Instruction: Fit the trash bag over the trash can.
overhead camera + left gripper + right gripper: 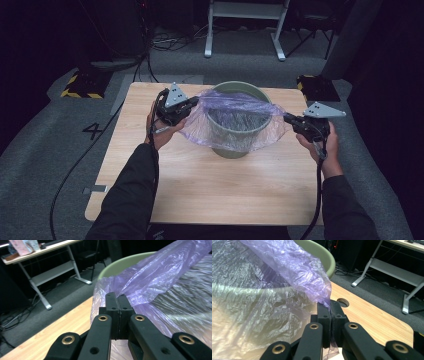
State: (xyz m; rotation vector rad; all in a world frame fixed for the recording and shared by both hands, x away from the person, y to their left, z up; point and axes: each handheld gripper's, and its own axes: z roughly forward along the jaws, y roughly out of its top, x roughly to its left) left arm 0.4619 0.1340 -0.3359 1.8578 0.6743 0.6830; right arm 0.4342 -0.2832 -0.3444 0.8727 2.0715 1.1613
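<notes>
A pale green bin point(231, 150) stands upright on the wooden table point(210, 185), toward its far side. A thin purple plastic bag point(235, 111) is stretched across the bin's mouth between my two grippers. My left gripper point(194, 102) is at the bin's left rim, shut on the bag's left edge. In the left gripper view the jaws point(116, 298) are pressed together, with the bag point(160, 275) spreading away over the bin rim point(120, 263). My right gripper point(286, 118) is at the right of the bin. It is shut on the bag point(287, 262), and film shows between its pads point(331, 307).
The near half of the table is bare wood. A cable hole point(343, 302) lies in the table just past my right gripper. On the floor behind are a white desk frame point(245, 25), loose cables point(170, 42) and two yellow-and-black striped blocks point(82, 85).
</notes>
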